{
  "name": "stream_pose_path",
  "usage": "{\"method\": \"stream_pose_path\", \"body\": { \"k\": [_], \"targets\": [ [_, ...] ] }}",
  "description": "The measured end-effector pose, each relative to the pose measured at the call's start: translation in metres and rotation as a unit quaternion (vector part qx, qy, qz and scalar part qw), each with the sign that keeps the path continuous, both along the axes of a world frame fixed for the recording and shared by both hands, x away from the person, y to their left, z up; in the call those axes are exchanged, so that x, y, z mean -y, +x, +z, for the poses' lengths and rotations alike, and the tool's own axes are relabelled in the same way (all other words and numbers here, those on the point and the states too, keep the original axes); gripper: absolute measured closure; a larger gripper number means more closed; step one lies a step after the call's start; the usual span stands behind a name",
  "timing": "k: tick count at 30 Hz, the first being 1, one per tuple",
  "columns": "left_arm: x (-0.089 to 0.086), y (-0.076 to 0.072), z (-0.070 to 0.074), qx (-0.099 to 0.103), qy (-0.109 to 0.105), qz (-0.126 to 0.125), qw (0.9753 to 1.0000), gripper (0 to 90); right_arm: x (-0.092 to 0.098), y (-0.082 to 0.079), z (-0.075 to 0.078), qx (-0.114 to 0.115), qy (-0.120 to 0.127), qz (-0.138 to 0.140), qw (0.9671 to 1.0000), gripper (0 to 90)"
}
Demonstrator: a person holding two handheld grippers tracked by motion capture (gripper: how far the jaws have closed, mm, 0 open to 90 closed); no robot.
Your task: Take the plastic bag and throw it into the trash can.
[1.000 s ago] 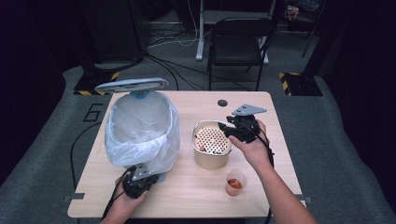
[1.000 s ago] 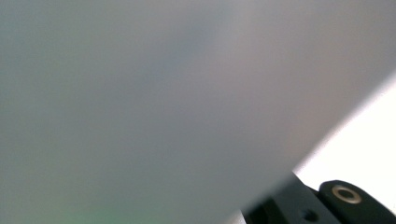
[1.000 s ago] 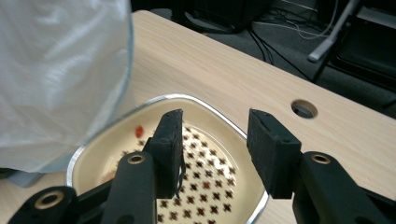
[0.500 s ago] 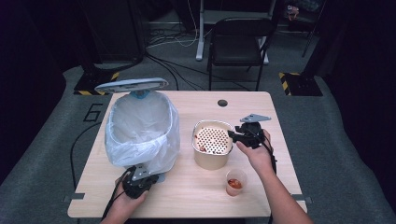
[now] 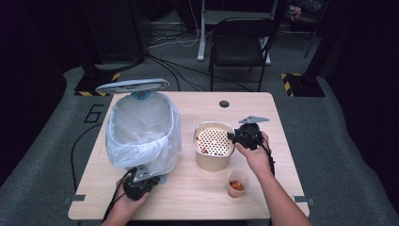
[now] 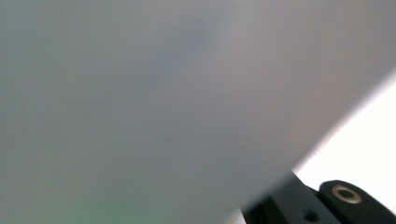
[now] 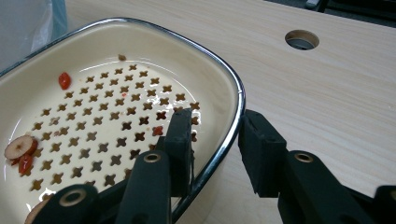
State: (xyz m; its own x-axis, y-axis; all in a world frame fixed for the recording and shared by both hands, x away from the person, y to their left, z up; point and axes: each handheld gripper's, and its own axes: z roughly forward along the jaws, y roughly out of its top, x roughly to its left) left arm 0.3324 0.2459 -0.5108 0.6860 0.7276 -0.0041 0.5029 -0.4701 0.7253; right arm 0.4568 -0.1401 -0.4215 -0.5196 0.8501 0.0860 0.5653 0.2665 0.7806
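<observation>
A cream strainer bowl [image 5: 211, 162] with a perforated insert stands mid-table, holding a few red fruit slices [image 7: 18, 148]. My right gripper [image 5: 231, 136] is open at its right rim. In the right gripper view the right gripper [image 7: 217, 140] straddles the metal rim [image 7: 233, 116], one jaw inside the bowl and one outside. A bin [image 5: 141, 132] lined with a white bag stands to the left with its lid [image 5: 131, 86] raised. My left gripper [image 5: 141, 179] sits low at the bin's foot. The left gripper view is a blur of pale plastic, so its jaws are hidden.
A small clear cup [image 5: 237, 182] with red pieces stands near the front edge, right of centre, beside the right forearm. A round cable hole [image 5: 224, 103] lies in the tabletop behind the bowl. A dark chair [image 5: 240, 42] stands beyond the table.
My right gripper has slid from the bowl's far right corner toward me along the right rim. The left gripper and bin have stayed put.
</observation>
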Motion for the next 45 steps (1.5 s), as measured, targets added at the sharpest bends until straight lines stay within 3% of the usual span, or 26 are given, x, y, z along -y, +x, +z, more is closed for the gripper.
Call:
{"method": "stream_pose_path", "body": {
  "k": [3,12,13,26,32,33,34,36,37,38,45],
  "targets": [
    [0.001,-0.001,-0.001,-0.004,-0.008,0.004,1.0000,90.0,0.002,0.001,-0.001,0.001,0.005,0.004,1.0000,65.7],
    [0.000,0.000,0.000,0.000,-0.002,0.001,1.0000,90.0,-0.002,-0.006,-0.001,-0.006,0.010,0.016,0.9998,68.3],
    [0.001,-0.001,-0.001,-0.004,-0.010,0.007,0.9999,90.0,-0.002,-0.008,-0.001,-0.006,0.010,0.022,0.9997,68.7],
    [0.001,-0.001,-0.001,-0.004,-0.009,0.007,0.9999,90.0,-0.006,-0.027,-0.001,-0.010,0.013,0.047,0.9988,70.0],
    [0.002,-0.002,-0.001,-0.005,-0.010,0.011,0.9999,90.0,-0.008,-0.032,-0.001,-0.012,0.016,0.071,0.9973,71.8],
    [-0.001,-0.001,0.001,-0.005,0.013,0.000,0.9999,90.0,-0.008,-0.032,-0.001,-0.014,0.018,0.071,0.9972,72.4],
    [0.000,-0.001,0.000,-0.005,-0.001,0.005,1.0000,90.0,-0.009,-0.033,-0.001,-0.013,0.017,0.072,0.9972,73.0],
    [-0.001,-0.001,0.001,-0.005,0.009,0.002,0.9999,90.0,-0.009,-0.033,-0.001,-0.014,0.020,0.075,0.9969,73.6],
    [0.002,-0.002,-0.001,-0.004,-0.018,0.014,0.9997,90.0,-0.011,-0.033,-0.001,-0.014,0.018,0.079,0.9966,74.4],
    [0.002,-0.002,-0.001,-0.004,-0.010,0.009,0.9999,90.0,-0.012,-0.033,-0.001,-0.014,0.018,0.080,0.9966,74.6],
    [0.001,-0.001,-0.001,-0.004,-0.009,0.007,0.9999,90.0,-0.017,-0.036,-0.001,-0.017,0.018,0.097,0.9950,76.7]
  ]
}}
